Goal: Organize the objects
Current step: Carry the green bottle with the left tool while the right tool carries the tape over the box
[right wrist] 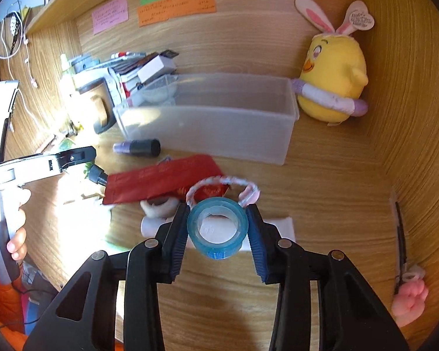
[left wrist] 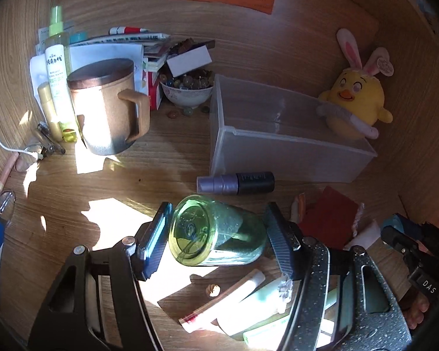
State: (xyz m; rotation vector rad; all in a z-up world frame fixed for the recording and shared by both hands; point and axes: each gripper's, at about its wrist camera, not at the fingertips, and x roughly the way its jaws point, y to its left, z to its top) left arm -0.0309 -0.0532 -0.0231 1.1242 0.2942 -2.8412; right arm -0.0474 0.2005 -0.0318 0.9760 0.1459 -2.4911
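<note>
Nearest the right wrist lens: right gripper (right wrist: 217, 228) pinching a blue tape roll (right wrist: 217, 227), pads against both sides, held above the wooden desk (right wrist: 322, 181). Clear plastic bin (right wrist: 207, 117) at 12 o'clock; red packet (right wrist: 161, 181) at 10. Left gripper (left wrist: 219, 231) spread around a green glass jar (left wrist: 216, 231) lying on its side; contact unclear. Purple spray bottle (left wrist: 235, 182) at 12, beside the bin.
</note>
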